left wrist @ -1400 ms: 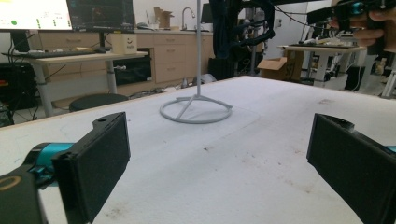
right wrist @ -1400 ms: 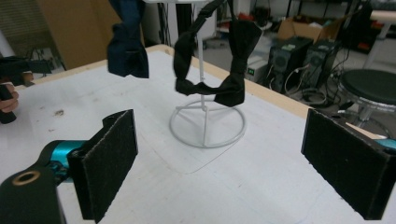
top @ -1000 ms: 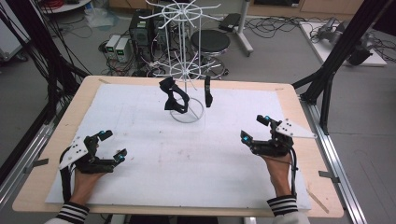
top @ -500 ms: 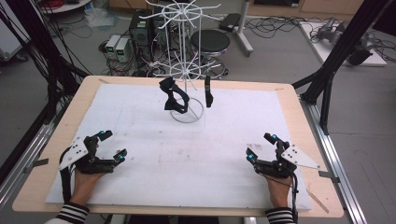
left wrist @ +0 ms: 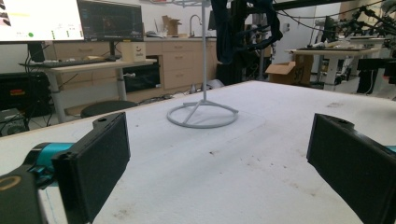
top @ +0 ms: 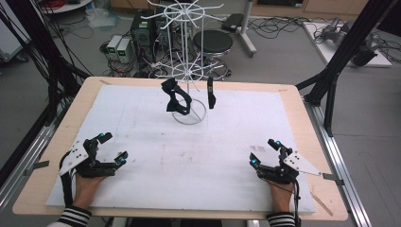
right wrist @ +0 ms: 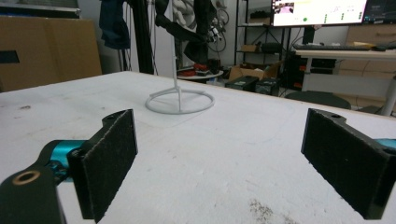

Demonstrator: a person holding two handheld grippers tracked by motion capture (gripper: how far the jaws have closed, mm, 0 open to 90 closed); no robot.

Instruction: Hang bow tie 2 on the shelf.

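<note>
A white wire rack stands on a ring base at the back middle of the table. Two black items hang from its lower hooks: a bulky looped one on the left and a slim strap on the right. My left gripper rests open near the front left edge, with nothing between its jaws. My right gripper rests open at the front right, also holding nothing. The rack's base lies ahead in the left gripper view, and the same base appears in the right gripper view.
A white sheet covers the wooden table. Black frame posts stand at the right and left sides. Beyond the far edge are a stool and computer boxes on the floor.
My right gripper has drawn back toward the front edge and slightly to the right. The left gripper has stayed where it was.
</note>
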